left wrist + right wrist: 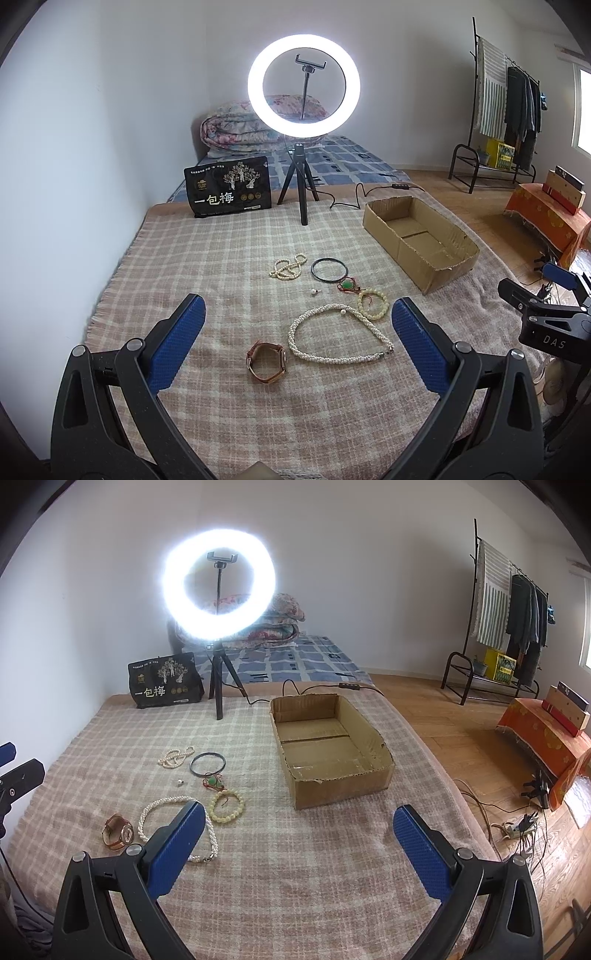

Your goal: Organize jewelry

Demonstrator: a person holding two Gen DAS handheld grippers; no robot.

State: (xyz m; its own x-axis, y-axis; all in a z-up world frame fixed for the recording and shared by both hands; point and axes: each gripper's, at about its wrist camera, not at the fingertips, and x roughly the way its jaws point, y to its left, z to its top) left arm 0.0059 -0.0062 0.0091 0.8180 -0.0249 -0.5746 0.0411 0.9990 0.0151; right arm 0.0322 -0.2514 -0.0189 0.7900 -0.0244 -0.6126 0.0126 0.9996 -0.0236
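Jewelry, including a pearl necklace (338, 334) and wristwatch (266, 362), lies loose on the plaid blanket (207, 258) beside an empty cardboard box (332, 746), both hand-held grippers (297, 332) (299, 834) spread and empty, so the first pickup presumably comes next.

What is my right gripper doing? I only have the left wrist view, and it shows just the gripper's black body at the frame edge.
Observer: The right gripper is open, with nothing between its blue pads.
Operator: My view hides part of the box floor behind its near wall. Anything in there?
Observer: No, the cardboard box is empty. Its whole floor shows bare.
Operator: Anything down beside the bed on that side?
Observer: A power strip with several cables lies on the wooden floor.
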